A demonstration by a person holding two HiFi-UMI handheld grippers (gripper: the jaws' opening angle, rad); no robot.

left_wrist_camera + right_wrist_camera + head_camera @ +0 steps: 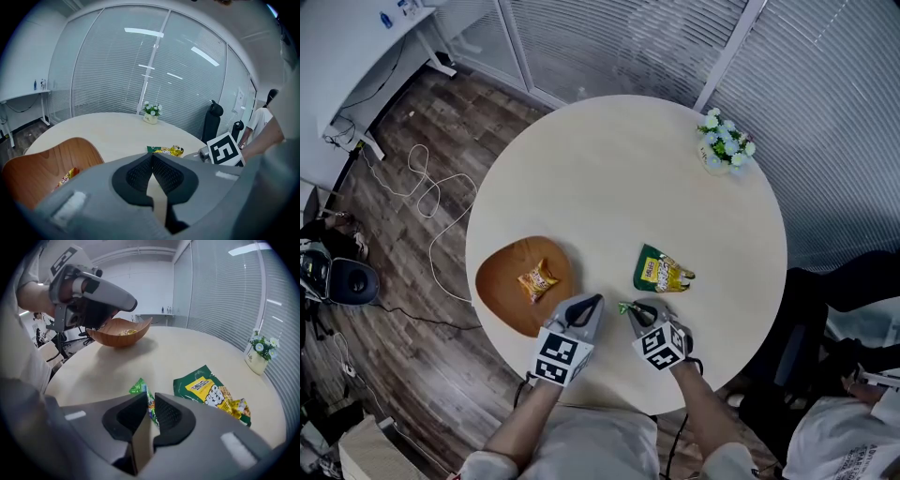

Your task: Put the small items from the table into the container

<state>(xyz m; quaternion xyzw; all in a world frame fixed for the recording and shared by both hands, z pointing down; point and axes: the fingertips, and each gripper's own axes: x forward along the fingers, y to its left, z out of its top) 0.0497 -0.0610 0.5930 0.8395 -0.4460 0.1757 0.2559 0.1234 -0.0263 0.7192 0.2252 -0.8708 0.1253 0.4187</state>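
Fingers (127, 416) of the right gripper (149, 397) pinch the small green packet (139, 386); lift it off the counter (628, 187), then over the wooden bowl (499, 281). Left gripper (152, 161) closed, empty.

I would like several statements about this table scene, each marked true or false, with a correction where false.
1. The wooden bowl holds an orange packet. True.
2. The right claw is empty. False: it is shut on a small green packet.
3. The left claw is shut with nothing in it. True.
4. The green snack bag lies inside the bowl. False: it lies on the table, apart from the bowl.
5. The flower pot stands at the table's centre. False: it stands near the edge.
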